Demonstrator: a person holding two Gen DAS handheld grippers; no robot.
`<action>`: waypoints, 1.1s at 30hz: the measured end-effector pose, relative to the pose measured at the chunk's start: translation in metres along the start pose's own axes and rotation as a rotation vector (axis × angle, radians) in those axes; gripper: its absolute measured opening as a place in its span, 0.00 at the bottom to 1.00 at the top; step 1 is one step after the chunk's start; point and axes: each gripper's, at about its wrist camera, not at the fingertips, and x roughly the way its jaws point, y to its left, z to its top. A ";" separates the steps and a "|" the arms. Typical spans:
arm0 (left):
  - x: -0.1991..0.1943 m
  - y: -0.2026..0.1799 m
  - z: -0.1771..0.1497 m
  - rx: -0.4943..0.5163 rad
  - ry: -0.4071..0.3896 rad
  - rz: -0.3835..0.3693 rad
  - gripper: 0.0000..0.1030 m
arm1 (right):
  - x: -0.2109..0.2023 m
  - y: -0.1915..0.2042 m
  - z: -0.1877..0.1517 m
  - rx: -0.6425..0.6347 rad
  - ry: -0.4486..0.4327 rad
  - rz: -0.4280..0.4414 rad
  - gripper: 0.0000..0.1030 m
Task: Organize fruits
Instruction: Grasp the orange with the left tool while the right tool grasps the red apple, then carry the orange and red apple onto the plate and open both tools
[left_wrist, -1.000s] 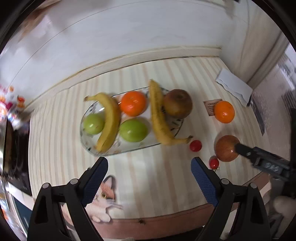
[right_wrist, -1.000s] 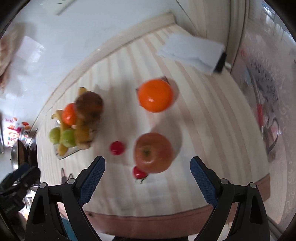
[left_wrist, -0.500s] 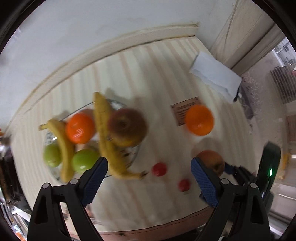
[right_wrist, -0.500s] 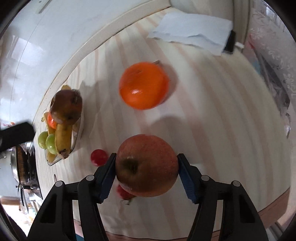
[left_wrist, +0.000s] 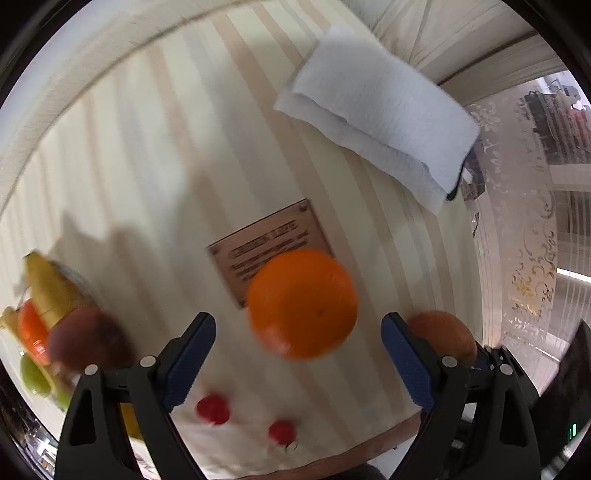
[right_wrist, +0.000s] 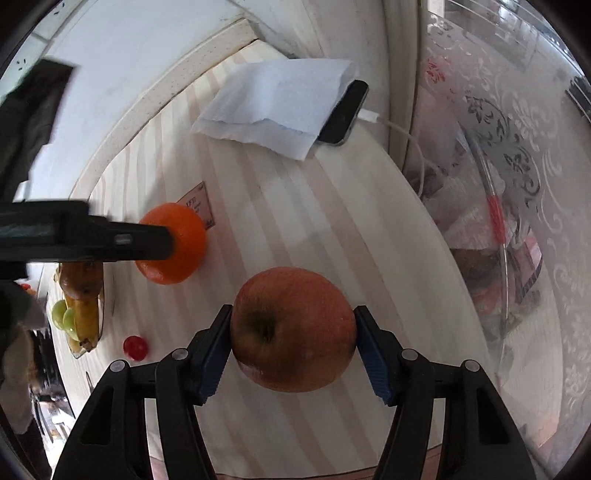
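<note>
My right gripper (right_wrist: 293, 328) is shut on a red apple (right_wrist: 293, 328) and holds it above the striped tabletop; the apple also shows in the left wrist view (left_wrist: 441, 338). My left gripper (left_wrist: 298, 356) is open, its jaws on either side of an orange (left_wrist: 303, 302) that lies on the table, not touching it. The same orange (right_wrist: 181, 245) shows in the right wrist view with a left finger (right_wrist: 110, 240) across it. A glass fruit plate (right_wrist: 100, 306) at the left holds bananas (right_wrist: 86, 314), green fruit, an orange and a brown apple (left_wrist: 86, 343).
Two small red tomatoes (left_wrist: 212, 408) (left_wrist: 282, 432) lie near the table's front edge. A brown label card (left_wrist: 266, 243) lies behind the orange. A white paper towel (right_wrist: 273, 107) covers a phone (right_wrist: 343, 114) with a cable at the back right. A wall runs behind.
My left gripper has swung right from the fruit plate and closed in on the orange. My right gripper has closed on the red apple and lifted it.
</note>
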 end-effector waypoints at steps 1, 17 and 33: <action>0.004 -0.002 0.003 0.000 -0.001 -0.006 0.82 | 0.000 0.001 0.002 -0.011 0.000 -0.007 0.65; 0.023 0.010 -0.024 -0.021 -0.023 -0.021 0.60 | -0.002 0.005 0.010 -0.103 0.004 -0.024 0.65; 0.016 -0.006 -0.033 0.000 -0.087 0.009 0.58 | 0.005 0.010 0.012 -0.136 0.007 -0.029 0.64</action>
